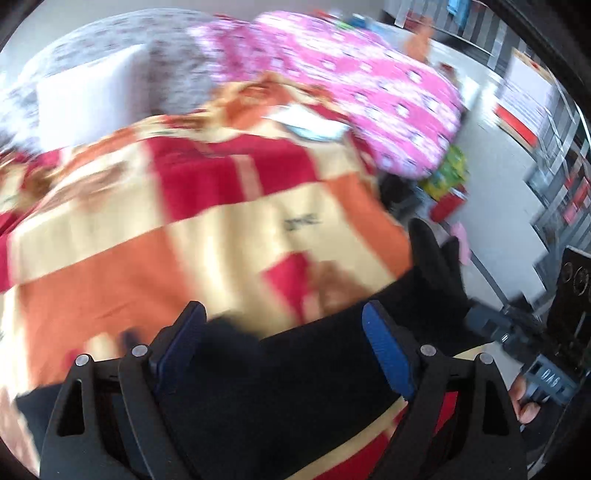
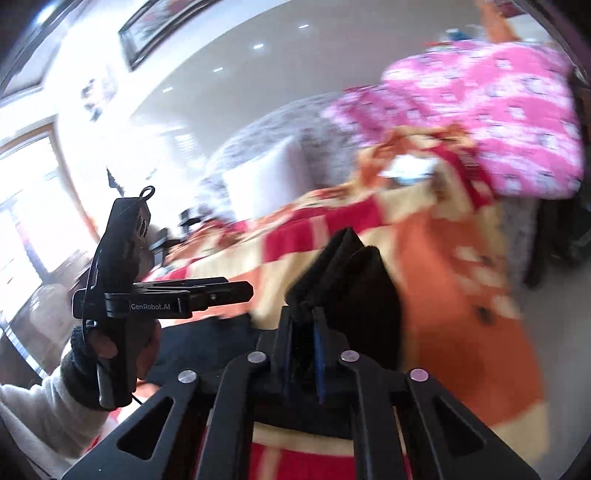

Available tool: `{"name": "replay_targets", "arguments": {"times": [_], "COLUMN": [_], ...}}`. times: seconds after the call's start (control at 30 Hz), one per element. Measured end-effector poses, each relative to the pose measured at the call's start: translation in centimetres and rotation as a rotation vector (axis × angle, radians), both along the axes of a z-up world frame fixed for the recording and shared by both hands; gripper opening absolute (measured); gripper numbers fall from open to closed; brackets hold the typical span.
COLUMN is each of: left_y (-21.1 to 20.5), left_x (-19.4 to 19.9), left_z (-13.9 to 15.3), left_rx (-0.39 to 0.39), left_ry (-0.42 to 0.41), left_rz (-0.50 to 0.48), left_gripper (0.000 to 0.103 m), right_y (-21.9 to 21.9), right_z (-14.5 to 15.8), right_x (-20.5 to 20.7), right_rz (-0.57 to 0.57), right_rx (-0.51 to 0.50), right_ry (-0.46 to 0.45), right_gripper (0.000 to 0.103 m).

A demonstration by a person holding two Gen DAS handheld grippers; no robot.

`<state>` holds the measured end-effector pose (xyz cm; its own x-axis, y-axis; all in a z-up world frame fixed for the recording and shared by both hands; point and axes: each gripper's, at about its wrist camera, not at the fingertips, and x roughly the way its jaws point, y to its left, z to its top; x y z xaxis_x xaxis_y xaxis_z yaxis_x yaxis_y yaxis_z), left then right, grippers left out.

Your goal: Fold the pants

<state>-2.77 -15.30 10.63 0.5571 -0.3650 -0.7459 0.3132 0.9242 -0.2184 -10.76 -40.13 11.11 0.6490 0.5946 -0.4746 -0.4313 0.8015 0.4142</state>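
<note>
Black pants (image 2: 354, 280) lie on a bed's orange-red blanket (image 1: 147, 236); the right tool (image 2: 303, 332) clamps 1 bunched end, the left tool (image 1: 284, 332) gapes above them, gripping nothing.

Black pants (image 1: 332, 354), red-orange-cream checked blanket (image 1: 192, 236), pink patterned quilt (image 1: 369, 96).

A home bedroom: a bed (image 1: 110, 229) spread with a red, orange and cream blanket, a pink patterned quilt (image 1: 351, 81) heaped at its far edge, a framed picture (image 2: 155, 22) on the wall, a bright window (image 2: 26, 206).
</note>
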Motion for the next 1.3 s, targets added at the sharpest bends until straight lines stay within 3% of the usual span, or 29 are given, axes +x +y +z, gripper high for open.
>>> {"name": "replay_targets", "arguments": {"times": [0.1, 0.2, 0.3, 0.37, 0.4, 0.43, 0.53, 0.7, 0.8, 0.87, 0.9, 0.93, 1.0, 1.07, 1.3], "left_y": [4.2, 6.6, 6.4, 5.8, 5.1, 4.2, 1.8, 0.1, -0.4, -0.4, -0.4, -0.5, -0.3, 0.1, 3.1], "left_x": [-1.2, -1.7, -2.1, -2.6, -2.7, -2.7, -2.7, -2.1, -1.9, -2.0, -2.2, -2.4, -2.6, -2.7, -3.1], "left_z": [-0.1, -1.5, -2.9, -3.3, -3.6, -4.0, -4.8, -5.9, -6.7, -6.9, -7.1, -7.1, -7.1, -6.9, -4.8], "left_rx": [0.012, 0.002, -0.019, -0.032, -0.038, -0.045, -0.031, 0.004, 0.036, 0.042, 0.043, 0.045, 0.044, 0.031, -0.080], "left_ry": [-0.013, 0.025, 0.056, 0.065, 0.075, 0.086, 0.089, 0.121, 0.147, 0.154, 0.158, 0.159, 0.157, 0.164, 0.133], "left_rz": [0.097, 0.152, 0.136, 0.102, 0.080, 0.056, 0.026, 0.020, 0.033, 0.042, 0.040, 0.037, 0.035, 0.036, 0.080], "left_gripper": [0.087, 0.087, 0.087, 0.087, 0.087, 0.087, 0.087, 0.087, 0.087, 0.087, 0.087, 0.087, 0.087, 0.087, 0.087], "right_y": [5.4, 11.1, 11.4, 8.8, 7.0, 4.9, -1.4, -9.5, -11.7, -12.4, -12.0, -11.4, -10.6, -9.4, -0.9], "right_z": [-1.7, -4.9, -6.0, -5.1, -4.5, -3.7, -2.6, -5.3, -6.6, -7.1, -7.4, -7.6, -7.7, -6.3, -2.5], "right_x": [1.1, 2.2, 1.9, 1.1, 0.4, -0.2, -1.5, -3.1, -1.9, -1.3, -0.8, -0.2, 0.4, 0.2, 1.6], "right_rz": [0.107, 0.238, 0.254, 0.209, 0.164, 0.108, -0.095, -0.378, -0.451, -0.425, -0.421, -0.412, -0.378, -0.324, -0.009], "right_rx": [-0.020, -0.040, -0.028, -0.006, -0.008, -0.017, -0.054, -0.094, -0.104, -0.102, -0.129, -0.157, -0.105, -0.068, 0.078], "right_ry": [0.040, 0.125, 0.167, 0.152, 0.138, 0.114, 0.101, 0.209, 0.218, 0.207, 0.197, 0.203, 0.213, 0.168, 0.081], "right_gripper": [0.005, 0.005, 0.011, 0.041, 0.070, 0.073, 0.073, 0.073, 0.071, 0.064, 0.049, 0.012, 0.008, 0.008, 0.008]}}
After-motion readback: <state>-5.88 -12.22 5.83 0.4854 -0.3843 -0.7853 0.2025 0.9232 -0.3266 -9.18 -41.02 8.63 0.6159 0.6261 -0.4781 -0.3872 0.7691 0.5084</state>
